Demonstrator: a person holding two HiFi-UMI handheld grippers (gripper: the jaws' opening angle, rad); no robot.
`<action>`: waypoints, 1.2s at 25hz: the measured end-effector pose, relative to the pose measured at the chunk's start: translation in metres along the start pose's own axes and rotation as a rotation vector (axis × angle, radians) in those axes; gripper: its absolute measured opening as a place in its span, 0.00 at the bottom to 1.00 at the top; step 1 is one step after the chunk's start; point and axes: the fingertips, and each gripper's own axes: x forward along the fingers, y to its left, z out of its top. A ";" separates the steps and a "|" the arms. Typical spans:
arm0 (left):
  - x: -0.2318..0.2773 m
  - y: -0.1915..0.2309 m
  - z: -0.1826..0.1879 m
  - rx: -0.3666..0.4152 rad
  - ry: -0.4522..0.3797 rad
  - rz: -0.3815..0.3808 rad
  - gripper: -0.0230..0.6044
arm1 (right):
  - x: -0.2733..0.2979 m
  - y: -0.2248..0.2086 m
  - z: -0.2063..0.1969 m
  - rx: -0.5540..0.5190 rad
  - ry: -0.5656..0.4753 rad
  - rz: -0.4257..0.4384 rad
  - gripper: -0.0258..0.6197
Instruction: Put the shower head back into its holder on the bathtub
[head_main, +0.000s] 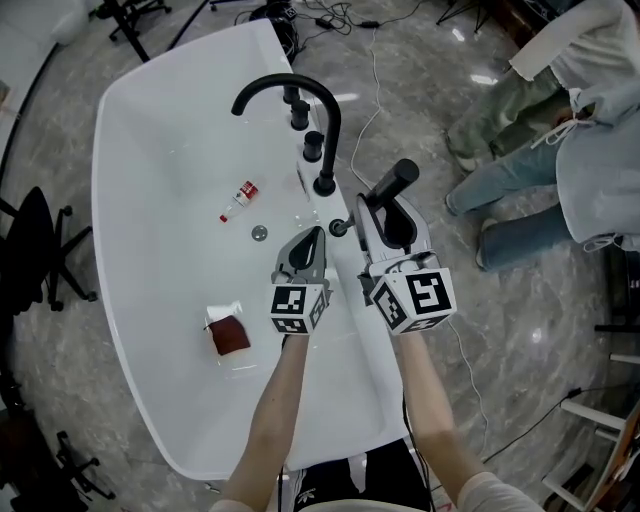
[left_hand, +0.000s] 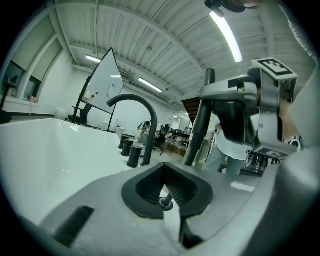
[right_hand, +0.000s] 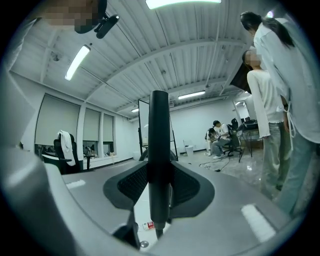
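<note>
Step in hand: the shower head (head_main: 396, 182) is being brought to the bathtub's (head_main: 130, 250) right rim and is not yet being seated.

- The left tongs (head_main: 308, 245) are being held fully shut over that rim, with nothing plainly gripped. A small round fitting (head_main: 338, 228), judged to be the holder, is showing at their tips.
- The right tongs (head_main: 386, 212) are being pressed onto the black handle, which is upright just beside the rim.

Next move, as judged: the handle's lower end is being called on to line up over the fitting and go straight down. That spot is being crowded by the left tongs.

Inside the tub, a red pouch (head_main: 229, 335), the drain (head_main: 259, 232) and a small bottle (head_main: 238, 201) are lying well clear. Farther along the rim, the knobs (head_main: 313, 146) and faucet (head_main: 290, 92) are standing. Bystanders (head_main: 530, 170) are standing beyond the right edge.
</note>
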 end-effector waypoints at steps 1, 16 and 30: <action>0.002 0.002 -0.002 0.005 -0.001 -0.001 0.04 | 0.005 -0.003 -0.014 0.009 0.015 -0.005 0.26; 0.022 0.015 -0.054 -0.045 0.004 -0.011 0.04 | 0.033 -0.009 -0.163 -0.113 0.265 0.045 0.25; -0.007 0.008 0.008 -0.037 -0.039 0.055 0.04 | 0.011 -0.005 -0.105 0.012 0.224 0.039 0.31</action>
